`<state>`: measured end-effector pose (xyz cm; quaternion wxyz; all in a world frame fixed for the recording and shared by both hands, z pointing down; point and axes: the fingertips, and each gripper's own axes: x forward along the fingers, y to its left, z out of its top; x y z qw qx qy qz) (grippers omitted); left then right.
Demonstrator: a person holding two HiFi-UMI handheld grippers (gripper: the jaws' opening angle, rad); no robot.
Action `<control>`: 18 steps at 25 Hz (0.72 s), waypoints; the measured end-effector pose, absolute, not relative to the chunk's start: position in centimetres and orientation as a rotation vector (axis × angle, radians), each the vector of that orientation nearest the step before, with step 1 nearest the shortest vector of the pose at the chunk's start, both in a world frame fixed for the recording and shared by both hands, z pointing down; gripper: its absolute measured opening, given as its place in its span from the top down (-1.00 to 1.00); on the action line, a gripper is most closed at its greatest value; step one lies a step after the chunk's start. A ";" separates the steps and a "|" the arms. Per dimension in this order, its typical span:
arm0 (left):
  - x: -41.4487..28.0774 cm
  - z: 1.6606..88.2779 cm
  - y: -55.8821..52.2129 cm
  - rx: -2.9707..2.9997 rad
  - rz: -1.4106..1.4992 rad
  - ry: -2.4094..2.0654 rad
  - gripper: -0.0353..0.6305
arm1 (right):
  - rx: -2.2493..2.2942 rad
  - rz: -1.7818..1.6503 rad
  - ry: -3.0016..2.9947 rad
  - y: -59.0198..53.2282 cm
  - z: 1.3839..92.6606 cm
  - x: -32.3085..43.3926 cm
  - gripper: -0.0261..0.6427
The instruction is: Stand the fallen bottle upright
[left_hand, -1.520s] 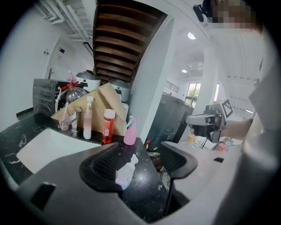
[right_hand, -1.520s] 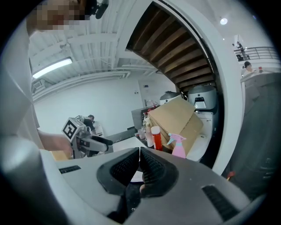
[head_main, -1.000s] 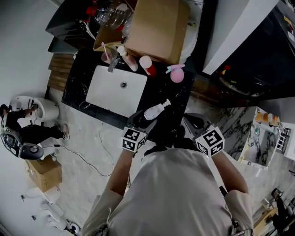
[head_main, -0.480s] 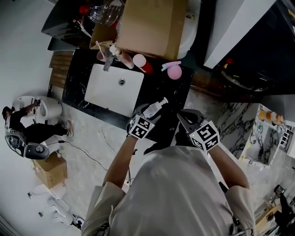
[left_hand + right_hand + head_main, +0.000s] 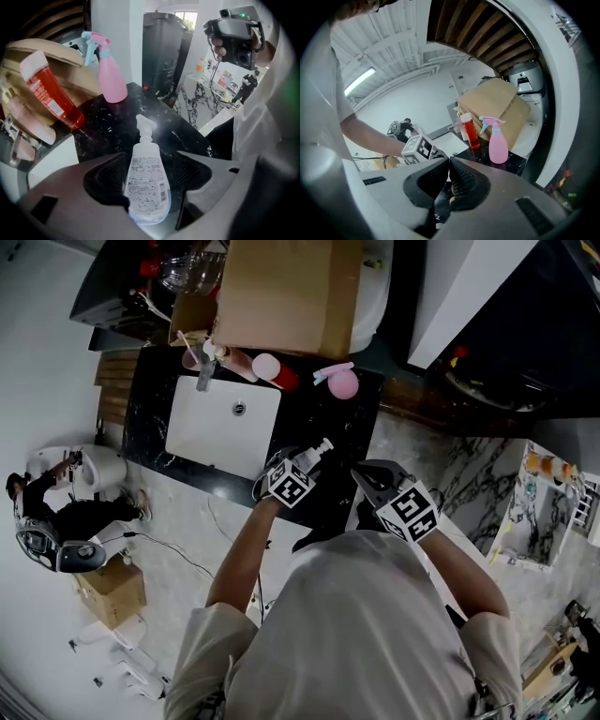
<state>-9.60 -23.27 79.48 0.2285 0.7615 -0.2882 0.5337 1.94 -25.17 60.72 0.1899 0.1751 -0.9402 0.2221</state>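
Observation:
A clear pump bottle (image 5: 315,457) with a white label lies on its side on the black marble counter (image 5: 349,432), nozzle pointing away from me. In the left gripper view the bottle (image 5: 146,183) lies between the jaws of my left gripper (image 5: 151,155), which is open, with a gap showing on the right side. In the head view the left gripper (image 5: 294,468) sits over the bottle's base end. My right gripper (image 5: 370,475) hovers just right of the bottle, above the counter's front corner. Its jaws (image 5: 449,161) are shut with nothing between them.
A pink spray bottle (image 5: 342,382) stands at the back of the counter. A red bottle (image 5: 279,373) leans by a cardboard box (image 5: 286,292). A white sink (image 5: 221,424) with a tap lies to the left. The counter's front edge runs right under the grippers.
Both grippers have moved forward over the counter. The left one has come up around the lying bottle's body; the right has drawn level beside it.

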 end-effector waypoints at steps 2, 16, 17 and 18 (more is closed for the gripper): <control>-9.7 80.3 -23.2 2.066 1.504 -0.750 -0.04 | 0.492 0.635 -2.636 -25.1 61.1 2.0 0.83; -9.7 82.4 -23.0 2.012 1.531 -0.683 0.05 | 0.495 0.666 -2.612 -24.3 62.3 2.2 0.83; -9.7 82.2 -23.1 2.019 1.516 -0.702 0.05 | 0.493 0.665 -2.611 -24.1 62.3 2.2 0.83; -9.7 81.9 -23.1 2.027 1.499 -0.722 0.05 | 0.492 0.663 -2.611 -24.0 62.3 2.1 0.83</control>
